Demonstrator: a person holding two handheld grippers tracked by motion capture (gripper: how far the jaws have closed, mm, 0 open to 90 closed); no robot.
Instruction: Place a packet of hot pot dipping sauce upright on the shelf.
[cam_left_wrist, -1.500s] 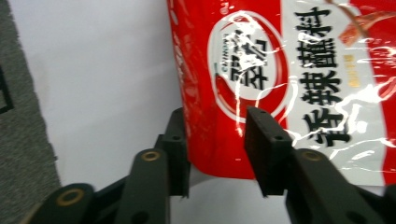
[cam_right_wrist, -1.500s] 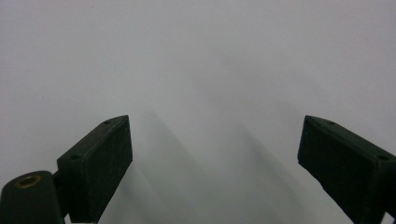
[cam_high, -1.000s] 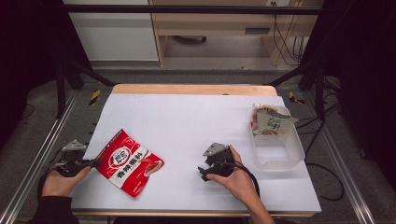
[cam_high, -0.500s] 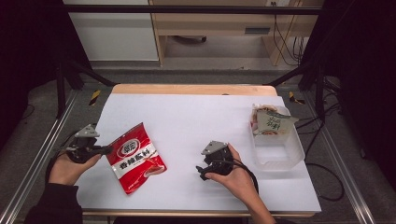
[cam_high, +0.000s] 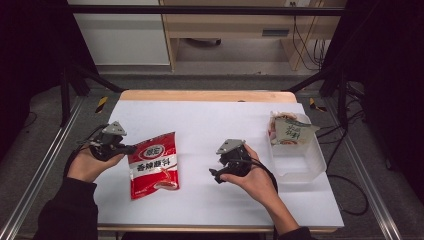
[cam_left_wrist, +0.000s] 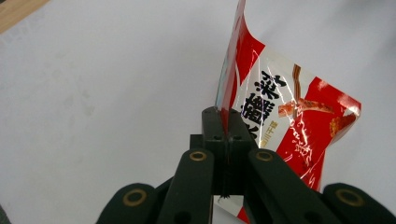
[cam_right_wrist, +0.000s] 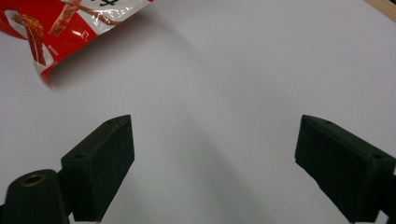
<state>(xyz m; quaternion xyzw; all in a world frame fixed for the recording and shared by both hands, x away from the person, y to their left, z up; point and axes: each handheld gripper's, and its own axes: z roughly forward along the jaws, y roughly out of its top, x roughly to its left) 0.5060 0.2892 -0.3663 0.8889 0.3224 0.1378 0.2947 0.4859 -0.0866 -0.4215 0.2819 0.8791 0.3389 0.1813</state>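
One red snack bag (cam_high: 152, 165) hangs clamped in the left gripper (cam_high: 131, 149).

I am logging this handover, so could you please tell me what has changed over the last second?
The left claw, shut on the red snack bag's edge, has carried it up and toward the table's middle. The right claw rose slightly, jaws open and empty. The clear bin with its packet stayed put.
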